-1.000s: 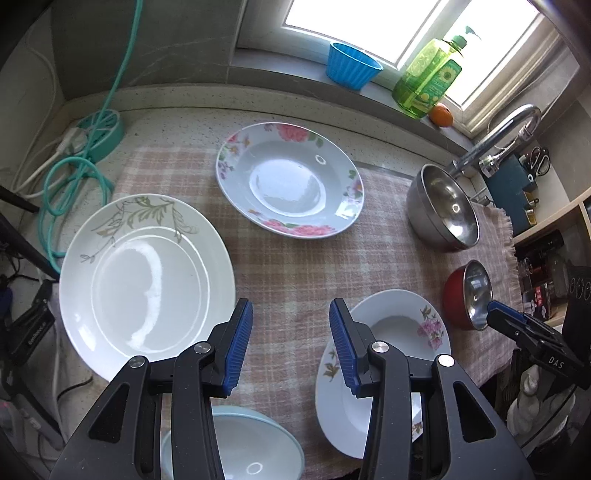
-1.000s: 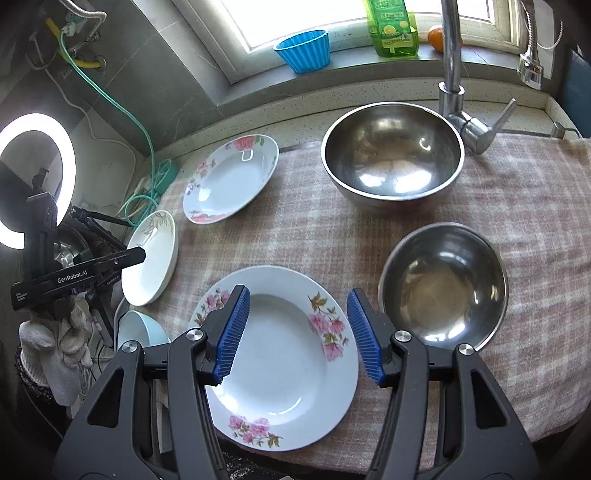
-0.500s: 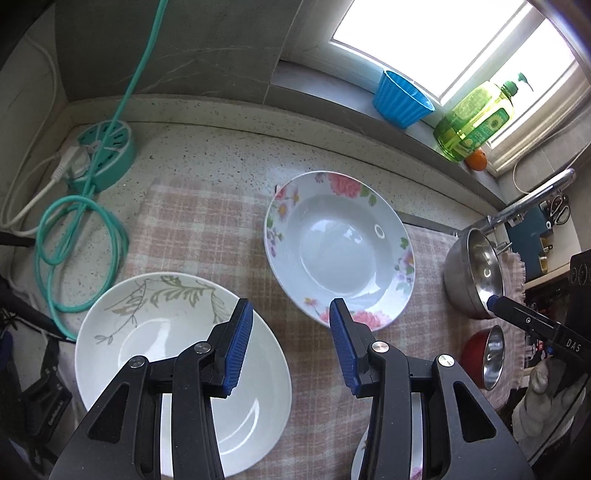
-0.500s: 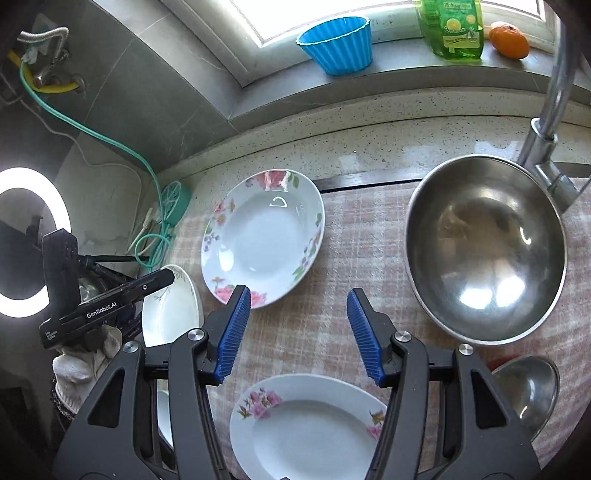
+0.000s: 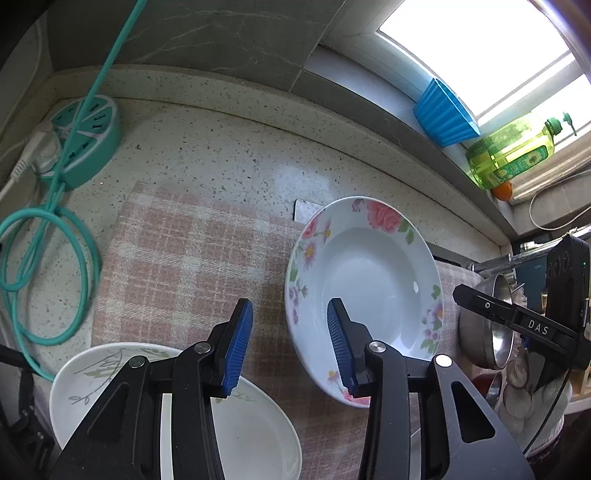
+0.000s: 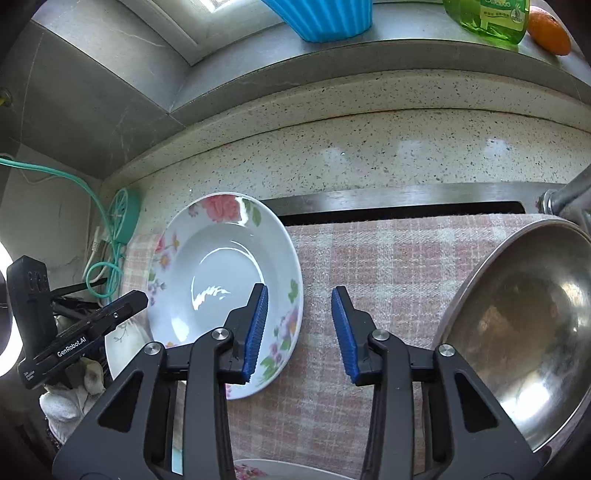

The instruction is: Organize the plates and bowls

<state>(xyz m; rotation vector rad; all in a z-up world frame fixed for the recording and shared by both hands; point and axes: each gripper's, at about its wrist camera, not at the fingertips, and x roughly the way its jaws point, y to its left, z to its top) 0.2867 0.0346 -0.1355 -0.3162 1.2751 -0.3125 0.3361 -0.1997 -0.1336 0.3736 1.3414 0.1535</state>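
While your left tool (image 5: pixel 290 341) hangs wide with nothing between its blue pads, the floral plate (image 5: pixel 364 291) lies on the checked cloth (image 5: pixel 184 258) over the counter (image 5: pixel 229 155) just ahead-right — the leaf-pattern plate (image 5: pixel 255 435) sits under the left finger. Over to the right wrist: your right tool (image 6: pixel 299 332) gapes wide too — same floral plate (image 6: pixel 221 280) to its left, big steel bowl (image 6: pixel 524 332) to its right.

Right gripper (image 5: pixel 532 325), seen from the left wrist view: white letters read "DAS".
Left gripper (image 6: pixel 74 345), seen from the right wrist view: white print read "GenRobot.AI".
Green soap bottle (image 6: pixel 491 18) label: print was too small to read.
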